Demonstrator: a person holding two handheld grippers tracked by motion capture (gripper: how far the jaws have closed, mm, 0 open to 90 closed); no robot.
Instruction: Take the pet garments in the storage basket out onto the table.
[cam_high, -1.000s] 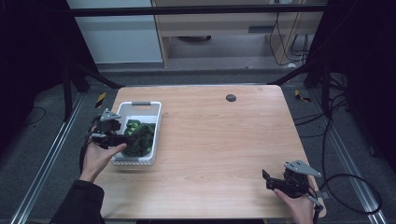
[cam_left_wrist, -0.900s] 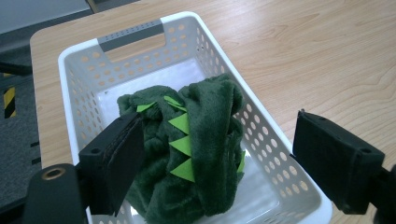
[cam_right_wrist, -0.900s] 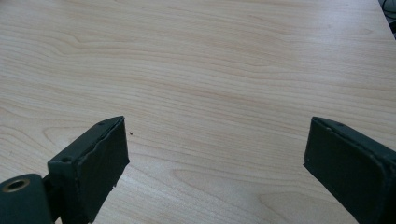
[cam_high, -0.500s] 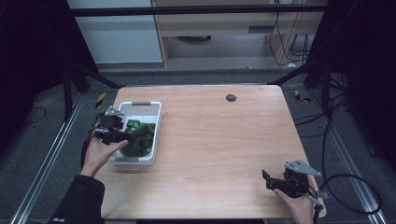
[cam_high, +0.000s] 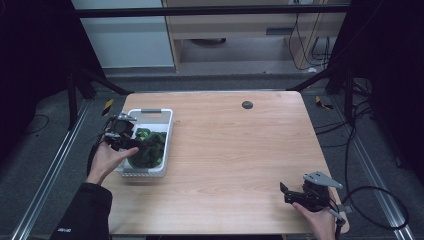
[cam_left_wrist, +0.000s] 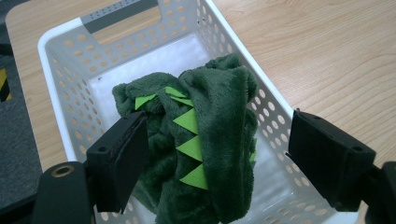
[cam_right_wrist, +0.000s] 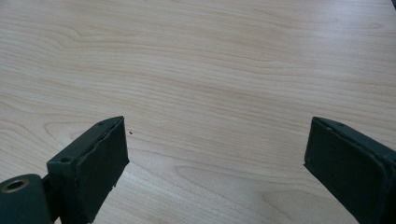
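A dark green plush toy (cam_left_wrist: 205, 140) with light green felt spikes lies in a white perforated basket (cam_left_wrist: 70, 60) at the table's left side. My left gripper (cam_left_wrist: 217, 158) is open, its jaws wide on either side of the toy's near end, close to it. In the high view the left gripper (cam_high: 131, 142) reaches over the basket (cam_high: 167, 120) from its left rim, above the plush toy (cam_high: 150, 150). My right gripper (cam_high: 286, 192) is open near the table's front right corner. Its jaws (cam_right_wrist: 215, 158) stand wide over bare wood with nothing between them.
A small dark round spot (cam_high: 247, 104) marks the wooden table (cam_high: 230, 150) near its far edge. Cables (cam_high: 370, 200) trail off the table's right side. Metal frame rails (cam_high: 45, 175) run along the floor on both sides.
My left gripper has moved right, from the basket's left rim to over the plush toy. The right gripper has stayed still.
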